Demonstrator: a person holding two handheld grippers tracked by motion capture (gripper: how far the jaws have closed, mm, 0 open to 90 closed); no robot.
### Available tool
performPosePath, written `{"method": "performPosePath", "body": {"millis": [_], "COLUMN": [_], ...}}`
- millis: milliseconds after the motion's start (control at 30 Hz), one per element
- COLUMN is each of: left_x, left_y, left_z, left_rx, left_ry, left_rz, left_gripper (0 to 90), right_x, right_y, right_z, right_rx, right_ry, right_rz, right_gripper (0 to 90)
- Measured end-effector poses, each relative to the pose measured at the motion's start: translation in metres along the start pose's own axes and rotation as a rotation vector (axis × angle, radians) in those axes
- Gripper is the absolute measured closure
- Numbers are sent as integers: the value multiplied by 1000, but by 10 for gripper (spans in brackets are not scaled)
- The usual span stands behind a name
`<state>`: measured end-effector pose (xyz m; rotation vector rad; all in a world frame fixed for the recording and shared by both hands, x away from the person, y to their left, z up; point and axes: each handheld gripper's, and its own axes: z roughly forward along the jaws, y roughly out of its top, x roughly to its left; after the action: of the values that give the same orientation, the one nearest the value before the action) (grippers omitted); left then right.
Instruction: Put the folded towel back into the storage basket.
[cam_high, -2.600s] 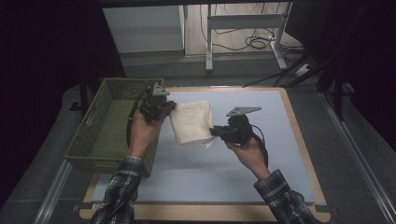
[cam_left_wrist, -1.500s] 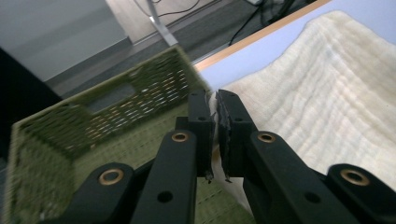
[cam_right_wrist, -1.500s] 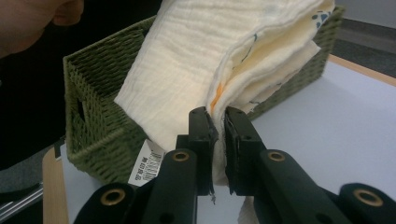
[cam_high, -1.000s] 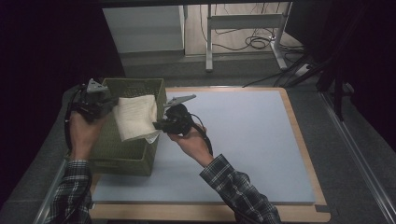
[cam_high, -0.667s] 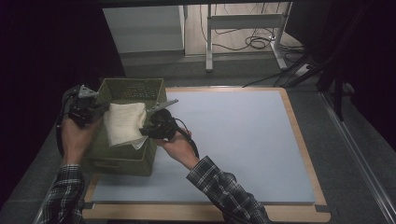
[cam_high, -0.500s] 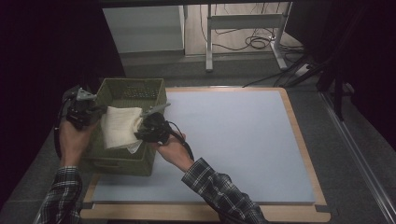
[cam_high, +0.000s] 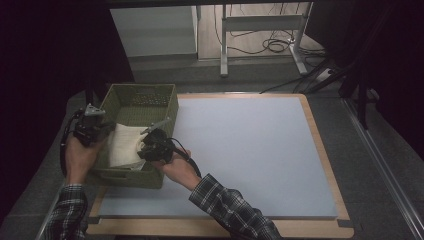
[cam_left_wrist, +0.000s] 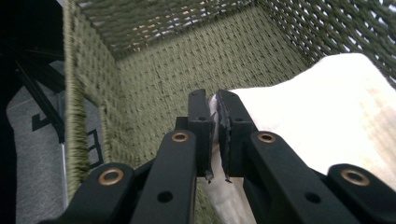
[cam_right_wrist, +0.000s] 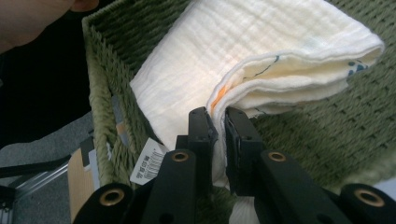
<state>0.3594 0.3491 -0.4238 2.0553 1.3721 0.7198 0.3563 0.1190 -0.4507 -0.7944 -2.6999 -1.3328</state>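
1. Two tongs hold one folded cream cloth (cam_high: 124, 146) inside the green woven basket (cam_high: 167, 102), which sits at the left edge of the counter (cam_high: 250, 150).
2. Left tongs (cam_left_wrist: 213, 135): jaws nearly closed, pinching a thin edge of the cloth; the edge itself is mostly hidden between the pads.
3. Right tongs (cam_right_wrist: 218, 144): jaws nearly closed on the cloth's folded corner, where an orange mark shows; the lower cloth is cut off by the jaws.
4. Blue print at the cloth's fold is too small to make out.
5. A barcode tag (cam_right_wrist: 148, 163) hangs at the basket wall; its text is illegible.
6. Whether the cloth rests on the basket floor cannot be told.
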Motion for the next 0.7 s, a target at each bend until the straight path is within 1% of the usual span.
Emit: {"method": "performPosePath", "body": {"millis": [133,200,267,333,400,500,567,700], "left_x": [-4,-7,-9,-10,-9,-5,-3,-1], "left_y": [-2,-3,-3,-3,-4,-6,-8,-12], "left_z": [5,8,9,8,6,1,-1,2], "left_rx": [8,15,20,22,22,15,18,24], "left_ry": [-14,-22,-24,-19,-14,-10,-3,-9], "left_rz": [6,15,23,28,29,20,18,13], "left_gripper": [847,847,846,846,846,847,847,847], "right_x": [2,4,6,10,12,17,20,23], "right_y": [-5,-6,-7,-7,-7,-6,-5,-5], "right_z": [0,-1,-2,-2,0,4,6,9], "right_rx": [19,17,24,33,36,44,47,52], "right_ry": [-9,-13,-6,-10,-7,4,5,-1], "right_rz": [8,2,6,-2,-3,-1,-13,-15], "right_gripper": [811,810,810,809,809,808,808,807]}}
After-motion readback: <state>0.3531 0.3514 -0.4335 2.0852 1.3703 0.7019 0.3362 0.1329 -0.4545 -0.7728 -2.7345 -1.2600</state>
